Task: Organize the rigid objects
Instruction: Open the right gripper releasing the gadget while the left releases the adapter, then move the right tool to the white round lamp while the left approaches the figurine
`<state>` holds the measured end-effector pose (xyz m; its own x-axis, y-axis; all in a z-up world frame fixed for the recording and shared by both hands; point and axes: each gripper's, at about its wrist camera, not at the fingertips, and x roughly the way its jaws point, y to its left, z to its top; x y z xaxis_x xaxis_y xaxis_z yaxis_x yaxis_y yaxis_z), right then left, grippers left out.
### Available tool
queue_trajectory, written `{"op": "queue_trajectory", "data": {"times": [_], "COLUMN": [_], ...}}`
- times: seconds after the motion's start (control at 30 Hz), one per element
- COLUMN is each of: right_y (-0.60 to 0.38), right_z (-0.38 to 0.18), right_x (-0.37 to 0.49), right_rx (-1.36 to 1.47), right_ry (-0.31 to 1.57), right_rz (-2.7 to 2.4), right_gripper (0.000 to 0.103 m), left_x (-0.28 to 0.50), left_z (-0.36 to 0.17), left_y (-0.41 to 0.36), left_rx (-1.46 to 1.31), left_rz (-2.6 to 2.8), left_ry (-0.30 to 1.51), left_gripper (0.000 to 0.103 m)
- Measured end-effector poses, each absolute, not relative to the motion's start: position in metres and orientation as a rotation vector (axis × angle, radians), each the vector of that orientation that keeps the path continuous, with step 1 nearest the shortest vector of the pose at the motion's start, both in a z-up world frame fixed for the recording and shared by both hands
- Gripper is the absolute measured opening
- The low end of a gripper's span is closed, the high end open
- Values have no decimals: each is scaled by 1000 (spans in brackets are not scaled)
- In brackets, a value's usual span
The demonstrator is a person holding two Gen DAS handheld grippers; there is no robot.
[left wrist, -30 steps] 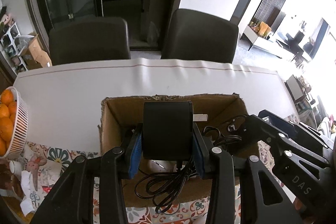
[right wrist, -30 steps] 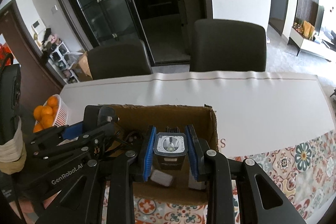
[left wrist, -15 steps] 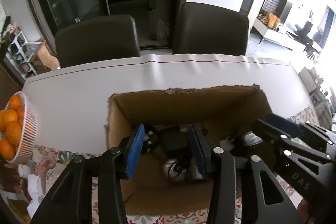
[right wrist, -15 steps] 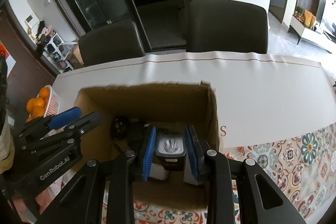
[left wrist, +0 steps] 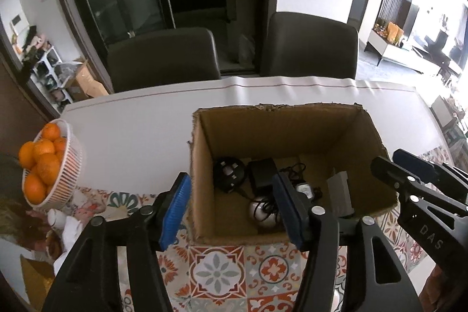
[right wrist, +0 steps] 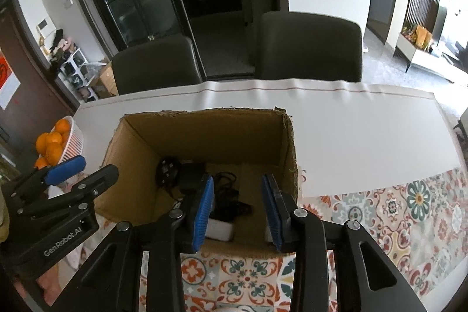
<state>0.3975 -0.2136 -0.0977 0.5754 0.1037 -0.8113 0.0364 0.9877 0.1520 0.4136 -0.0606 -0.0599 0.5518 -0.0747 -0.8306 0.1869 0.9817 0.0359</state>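
An open cardboard box stands on the table. On its floor lie a round black part, a black adapter with tangled cable, a silvery ball and a white block. My left gripper hovers over the box's near left corner. Its jaws are opening and nothing is pressed between them. My right gripper hangs over the box's right half, its jaws opening too. A black device lies loose on the floor below them, beside a white block.
A white basket of oranges sits at the table's left edge. Two dark chairs stand behind the table. A white sheet covers the far part, and a patterned cloth the near part.
The left gripper let go of the black adapter and cable, which now lie in the box, then widened and drew left. The right gripper released its black device into the box.
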Motion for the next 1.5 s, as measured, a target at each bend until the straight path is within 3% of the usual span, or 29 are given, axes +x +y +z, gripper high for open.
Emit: {"op": "queue_trajectory", "data": {"times": [0.07, 0.33, 0.83, 1.5], "right_y": [-214, -208, -191, -181], "right_z": [-92, -68, -74, -121], "right_x": [390, 356, 304, 258], "right_rx": [157, 133, 131, 147], "right_ry": [946, 879, 882, 979], "right_rz": [36, 16, 48, 66], "right_gripper": [46, 56, 60, 60], "left_x": [404, 371, 313, 264], "left_z": [-52, -36, -44, -97], "left_y": [-58, -49, -27, -14], "left_rx": [123, 106, 84, 43], "left_rz": [-157, -150, -136, -132], "left_ry": [957, 933, 939, 1083], "left_gripper": [61, 67, 67, 67]}}
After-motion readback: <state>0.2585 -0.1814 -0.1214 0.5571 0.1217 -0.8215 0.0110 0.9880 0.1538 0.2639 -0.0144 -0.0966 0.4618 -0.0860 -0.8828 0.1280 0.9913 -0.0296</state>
